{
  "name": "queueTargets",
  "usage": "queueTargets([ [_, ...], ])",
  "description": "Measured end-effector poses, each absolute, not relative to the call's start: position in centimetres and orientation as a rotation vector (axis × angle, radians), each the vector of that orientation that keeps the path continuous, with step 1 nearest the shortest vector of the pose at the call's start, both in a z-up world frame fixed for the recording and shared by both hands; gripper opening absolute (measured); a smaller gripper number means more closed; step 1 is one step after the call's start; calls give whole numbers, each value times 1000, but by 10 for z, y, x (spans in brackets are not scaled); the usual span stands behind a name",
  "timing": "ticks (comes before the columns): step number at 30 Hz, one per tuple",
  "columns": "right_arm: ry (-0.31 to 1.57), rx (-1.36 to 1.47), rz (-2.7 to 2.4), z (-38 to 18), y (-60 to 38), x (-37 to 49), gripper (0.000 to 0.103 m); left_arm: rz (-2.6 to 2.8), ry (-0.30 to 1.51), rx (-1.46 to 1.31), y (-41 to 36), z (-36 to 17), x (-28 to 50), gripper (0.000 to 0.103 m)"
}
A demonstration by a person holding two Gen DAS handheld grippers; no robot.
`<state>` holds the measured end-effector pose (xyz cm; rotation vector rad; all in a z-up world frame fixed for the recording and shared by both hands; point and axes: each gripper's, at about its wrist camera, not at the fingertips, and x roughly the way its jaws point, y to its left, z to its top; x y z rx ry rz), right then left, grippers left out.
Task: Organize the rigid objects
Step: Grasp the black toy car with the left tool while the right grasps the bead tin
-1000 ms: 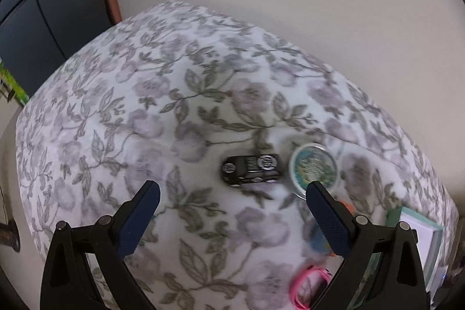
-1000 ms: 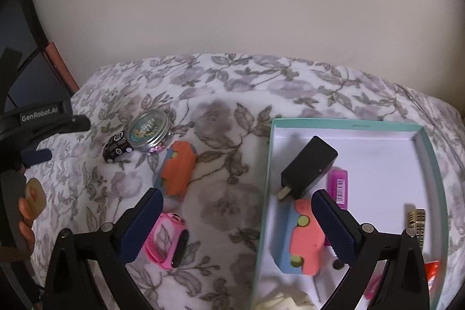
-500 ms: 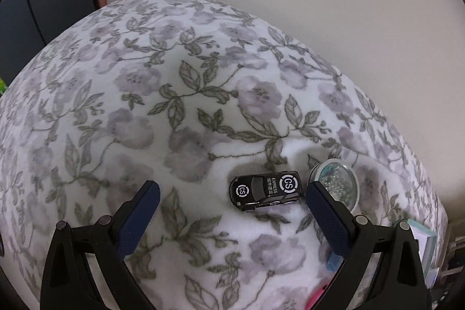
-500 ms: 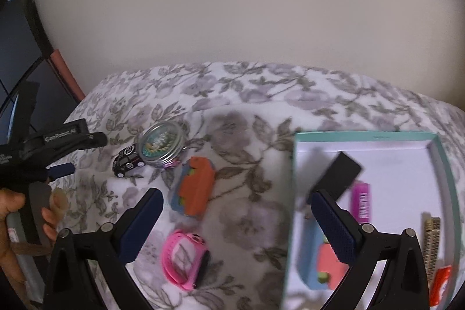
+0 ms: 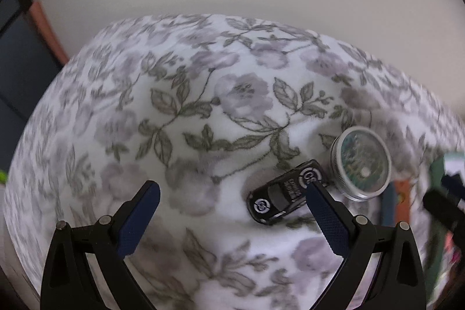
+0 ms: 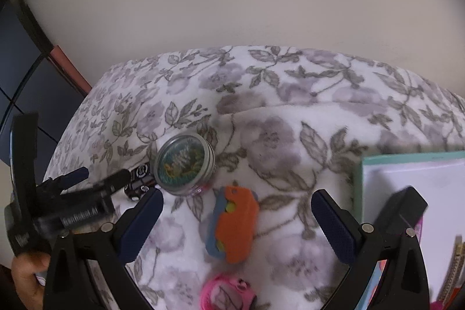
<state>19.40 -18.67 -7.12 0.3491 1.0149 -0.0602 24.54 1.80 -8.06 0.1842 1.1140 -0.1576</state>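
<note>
A black toy car (image 5: 283, 192) lies on the floral blanket, touching a round silver tin with a green lid (image 5: 360, 163). My left gripper (image 5: 231, 189) is open and empty; its right finger (image 5: 322, 208) overlaps the car's rear end. In the right wrist view the tin (image 6: 183, 164) and the car (image 6: 140, 179) sit at left, with the left gripper (image 6: 96, 179) low beside the car. My right gripper (image 6: 237, 198) is open and empty above an orange and blue toy block (image 6: 234, 224). A pink toy car (image 6: 226, 294) lies below it.
A teal-rimmed white box (image 6: 407, 157) stands at right with a black charger (image 6: 404, 212) and other small items inside. A beige wall runs behind the bed. A dark cabinet with an orange edge (image 6: 68, 67) stands at far left.
My left gripper has moved in toward the black car, which now lies at its right finger. My right gripper has swung left and down, over the orange block; the box has slid to the right edge.
</note>
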Motion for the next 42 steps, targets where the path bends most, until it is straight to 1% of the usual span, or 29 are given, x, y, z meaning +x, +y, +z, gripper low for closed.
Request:
queueTargets([
  [8, 1078, 324, -48, -80, -175, 220, 103, -292, 1089, 302, 2, -95, 245, 98],
  [10, 1087, 324, -38, -81, -171, 225, 103, -315, 1078, 342, -4, -97, 242, 93],
  [11, 1090, 321, -33, -82, -168, 228, 103, -333, 1079, 352, -7, -99, 241, 85],
  [13, 1101, 305, -28, -83, -161, 234, 103, -368, 1094, 340, -10, -102, 242, 76],
  [14, 1105, 299, -26, -84, -158, 236, 103, -377, 1097, 336, -12, -103, 241, 74],
  [16, 1115, 282, -18, -86, -150, 242, 103, -379, 1091, 342, -14, -104, 240, 74],
  [20, 1129, 245, -8, -91, -138, 250, 103, -413, 1092, 313, -13, -104, 240, 63],
  [25, 1151, 215, -11, -100, -127, 258, 102, -413, 1083, 284, -10, -103, 240, 63],
  [26, 1154, 208, -14, -101, -126, 260, 101, -414, 1081, 277, -10, -103, 241, 62],
  [28, 1160, 191, -24, -104, -124, 263, 96, -418, 1078, 276, -10, -104, 241, 61],
  [30, 1168, 189, -33, -108, -123, 266, 89, -425, 1074, 277, -11, -105, 241, 60],
  [31, 1174, 191, -39, -110, -123, 267, 87, -426, 1071, 279, -12, -106, 240, 60],
  [34, 1175, 214, -31, -114, -123, 268, 79, -427, 1068, 274, -12, -106, 241, 59],
  [35, 1172, 224, -26, -115, -123, 268, 76, -430, 1068, 270, -11, -106, 241, 58],
  [37, 1171, 233, -25, -114, -123, 268, 76, -446, 1068, 261, -11, -106, 240, 53],
  [42, 1160, 248, -37, -111, -126, 263, 76, -433, 1066, 281, -14, -105, 238, 51],
])
